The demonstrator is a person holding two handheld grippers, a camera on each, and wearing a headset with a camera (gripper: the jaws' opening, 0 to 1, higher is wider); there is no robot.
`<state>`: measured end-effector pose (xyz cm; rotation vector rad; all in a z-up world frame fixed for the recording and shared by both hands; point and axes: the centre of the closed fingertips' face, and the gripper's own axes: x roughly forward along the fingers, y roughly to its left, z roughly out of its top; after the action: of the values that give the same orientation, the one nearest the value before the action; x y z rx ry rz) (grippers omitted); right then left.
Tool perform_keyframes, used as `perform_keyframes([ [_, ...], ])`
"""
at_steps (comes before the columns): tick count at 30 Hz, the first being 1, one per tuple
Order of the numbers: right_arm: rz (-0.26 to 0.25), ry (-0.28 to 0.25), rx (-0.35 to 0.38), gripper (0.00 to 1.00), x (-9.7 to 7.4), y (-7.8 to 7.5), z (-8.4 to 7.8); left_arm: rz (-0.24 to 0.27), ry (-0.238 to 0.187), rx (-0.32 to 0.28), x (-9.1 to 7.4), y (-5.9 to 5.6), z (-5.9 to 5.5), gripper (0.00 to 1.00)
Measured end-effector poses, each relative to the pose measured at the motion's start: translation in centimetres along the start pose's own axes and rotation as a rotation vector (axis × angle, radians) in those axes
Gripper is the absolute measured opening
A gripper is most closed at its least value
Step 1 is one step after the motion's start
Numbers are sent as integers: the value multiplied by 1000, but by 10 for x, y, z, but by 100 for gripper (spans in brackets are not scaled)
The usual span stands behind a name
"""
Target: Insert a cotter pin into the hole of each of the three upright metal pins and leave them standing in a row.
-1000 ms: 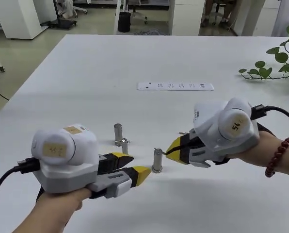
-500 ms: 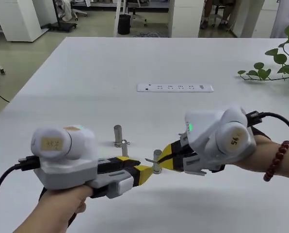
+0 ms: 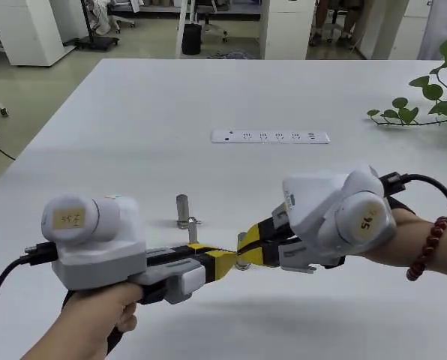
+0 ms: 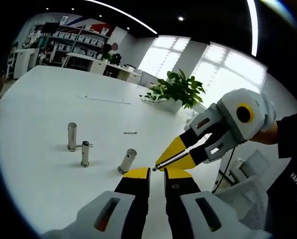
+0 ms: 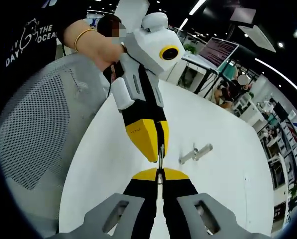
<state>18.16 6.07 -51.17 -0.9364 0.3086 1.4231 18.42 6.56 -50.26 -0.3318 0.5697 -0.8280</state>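
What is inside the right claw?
A thin cotter pin is pinched in the right claw, poking out toward the left claw. The bit squeezed between its tips is hidden.

The left gripper (image 4: 157,172) and the right gripper (image 4: 157,167) meet tip to tip above the table (image 4: 34,109). The left's jaws are slightly apart, and the right's pinch 1 held cotter pin (image 4: 171,159). Just ahead-left of the left gripper's tips leans 1 tilted metal pin (image 4: 127,161). Farther left stand the nearer upright pin (image 4: 84,153) and the farther upright pin (image 4: 72,136). A loose cotter pin (image 4: 130,133) lies beyond them, with the power strip (image 4: 101,98) farther ahead.
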Motion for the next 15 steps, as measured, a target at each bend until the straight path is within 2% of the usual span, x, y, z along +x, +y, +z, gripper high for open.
perform_keyframes([
  [5, 2, -2, -19, 0, 0, 1, 2, -16, -17, -30, 0, -1, 2, 3],
  [15, 0, 3, -38, 0, 1, 1, 3, -13, -16, -7, -1, -1, 1, 0],
])
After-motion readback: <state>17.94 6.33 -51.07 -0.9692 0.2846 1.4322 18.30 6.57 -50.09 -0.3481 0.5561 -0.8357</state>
